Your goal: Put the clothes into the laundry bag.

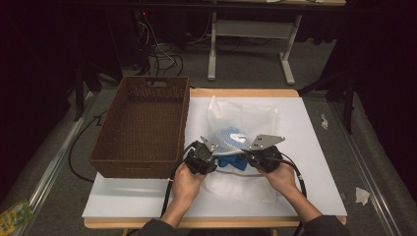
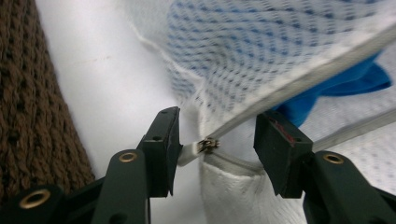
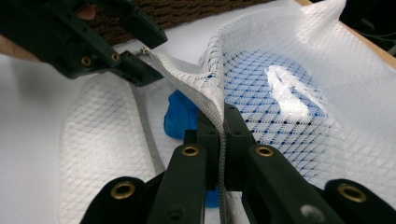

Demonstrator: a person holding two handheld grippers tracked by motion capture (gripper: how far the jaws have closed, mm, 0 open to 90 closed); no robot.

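White mesh bag – blue cloth, brown woven basket

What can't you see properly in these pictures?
- Blue cloth: right gripper view, mostly behind the mesh bag, so its shape is unclear.
- Zipper pull: left gripper view, small and blurred.
- Basket: cut off by the edge in both gripper views.

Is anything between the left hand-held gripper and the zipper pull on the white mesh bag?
Nothing visible: the small metal zipper pull sits in the open gap of the left hand-held gripper, its white tab against one jaw.
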